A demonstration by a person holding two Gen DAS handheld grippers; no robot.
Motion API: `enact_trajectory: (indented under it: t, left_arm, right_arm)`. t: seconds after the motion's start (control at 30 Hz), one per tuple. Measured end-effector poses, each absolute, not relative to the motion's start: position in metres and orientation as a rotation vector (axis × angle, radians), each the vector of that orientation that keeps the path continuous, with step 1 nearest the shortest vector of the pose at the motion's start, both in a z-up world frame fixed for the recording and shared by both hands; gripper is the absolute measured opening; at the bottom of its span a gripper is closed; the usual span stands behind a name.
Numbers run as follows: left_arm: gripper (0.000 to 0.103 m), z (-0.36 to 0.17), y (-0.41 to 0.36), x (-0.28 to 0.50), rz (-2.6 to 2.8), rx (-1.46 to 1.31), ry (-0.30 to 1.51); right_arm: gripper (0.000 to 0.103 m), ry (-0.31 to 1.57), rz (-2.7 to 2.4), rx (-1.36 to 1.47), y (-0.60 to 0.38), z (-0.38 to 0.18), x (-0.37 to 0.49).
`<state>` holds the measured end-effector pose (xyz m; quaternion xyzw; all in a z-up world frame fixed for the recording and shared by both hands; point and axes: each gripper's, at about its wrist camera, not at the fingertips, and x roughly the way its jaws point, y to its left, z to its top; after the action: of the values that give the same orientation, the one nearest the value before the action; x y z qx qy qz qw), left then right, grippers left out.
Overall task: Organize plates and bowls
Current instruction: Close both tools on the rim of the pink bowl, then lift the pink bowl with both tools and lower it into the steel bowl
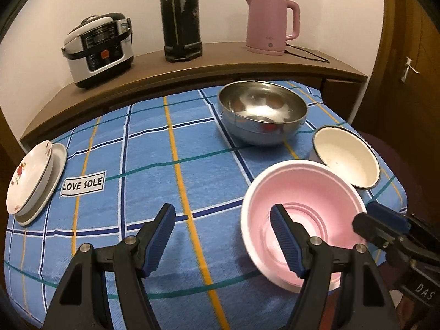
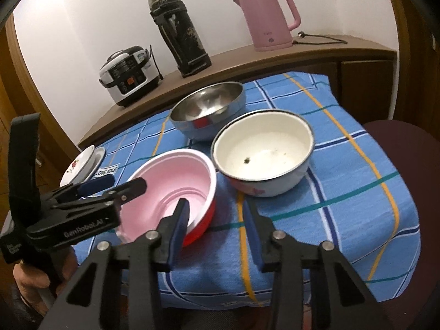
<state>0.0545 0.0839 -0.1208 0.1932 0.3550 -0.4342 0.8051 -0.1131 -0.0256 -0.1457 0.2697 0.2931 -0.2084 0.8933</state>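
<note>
Pink inside and red outside, the plastic bowl (image 2: 176, 189) sits at the near edge of the table (image 2: 357, 192), just beside the white enamel bowl (image 2: 264, 151), with the steel bowl (image 2: 209, 107) behind them. We judge it light and thin-walled, with some give, so a firm pinch on the rim should lift it, though the smooth plastic could slip or the bowl could swing if we take it too near the lip. The near wall is the place to hold, one pad inside and one outside.

Our right gripper (image 2: 217, 220) straddles that near wall: its left pad is inside the bowl, the other outside, and a gap shows between the outer pad and the red wall, so we read the jaws as partly apart and not clamped. Our left gripper (image 1: 224, 239) hangs with its jaws well apart and nothing between them; its right finger only overlaps the bowl in the left wrist view.

Two plates (image 1: 35, 181) are stacked at the far left corner of the checked cloth, the flowered one on top. The enamel bowl shows a few dark specks on its bottom.
</note>
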Motion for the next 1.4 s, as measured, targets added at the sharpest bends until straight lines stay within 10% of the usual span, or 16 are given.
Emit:
enact_trajectory:
  t: [0.13,0.6,1.4]
  left_arm:
    - [0.053,-0.123,0.080,0.054,-0.945,0.420,0.773]
    - [0.017,-0.129,0.075,0.056,-0.998,0.398,0.827]
    - [0.016,-0.087,0.078,0.080,-0.993,0.326,0.773]
  right_arm:
    - [0.023,0.617,-0.404,0.567,-0.023,-0.148,-0.108]
    - [0.012,0.613,-0.368,0.578,-0.021,-0.149,-0.100]
    - [0.011,0.552,-0.312,0.567,-0.033,-0.107,-0.075]
